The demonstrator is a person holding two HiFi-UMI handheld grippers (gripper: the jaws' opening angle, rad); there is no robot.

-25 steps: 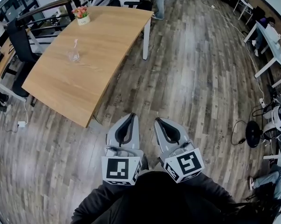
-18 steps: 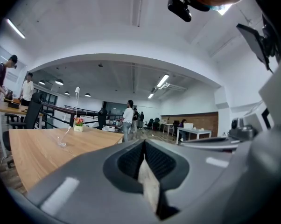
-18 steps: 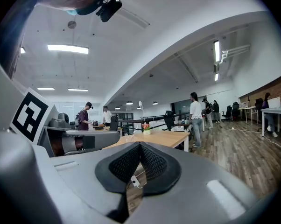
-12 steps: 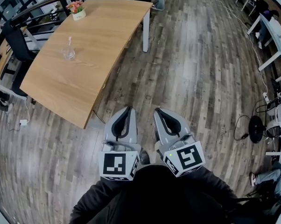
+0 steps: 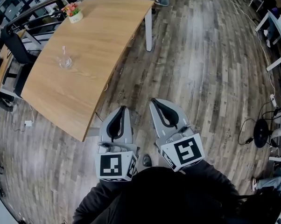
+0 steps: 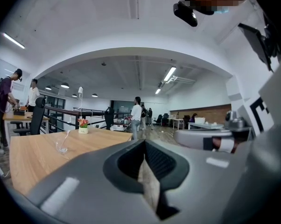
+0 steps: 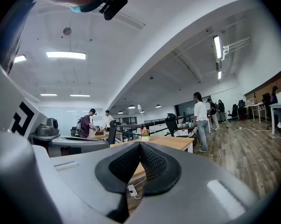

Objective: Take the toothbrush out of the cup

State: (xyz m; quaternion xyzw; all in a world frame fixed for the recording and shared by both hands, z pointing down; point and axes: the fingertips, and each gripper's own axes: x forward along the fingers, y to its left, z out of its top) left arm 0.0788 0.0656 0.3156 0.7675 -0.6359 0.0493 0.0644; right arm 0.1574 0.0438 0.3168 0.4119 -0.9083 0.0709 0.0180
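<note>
The cup (image 5: 65,62), a clear glass one, stands on the wooden table (image 5: 101,29), about midway along it between the flower pot (image 5: 74,14) at the table's far end and its near corner, closer to the table's left edge. The toothbrush (image 5: 63,51) sits in the cup with its long axis close to upright and leaning a little, its upper end clear of the rim. Both grippers hang over the floor off the table's near corner, well apart from the cup, side by side and pointing roughly level. The left gripper (image 5: 122,109) has its jaws brought together with nothing between them, and the right gripper (image 5: 154,101) is closed and empty too. From them the cup lies ahead and off to the left, across the table's near corner. The left gripper is on the table's side and looks the nearer of the two, so it is likely the handier one for reaching the upright handle from above, once its jaws are parted.
</note>
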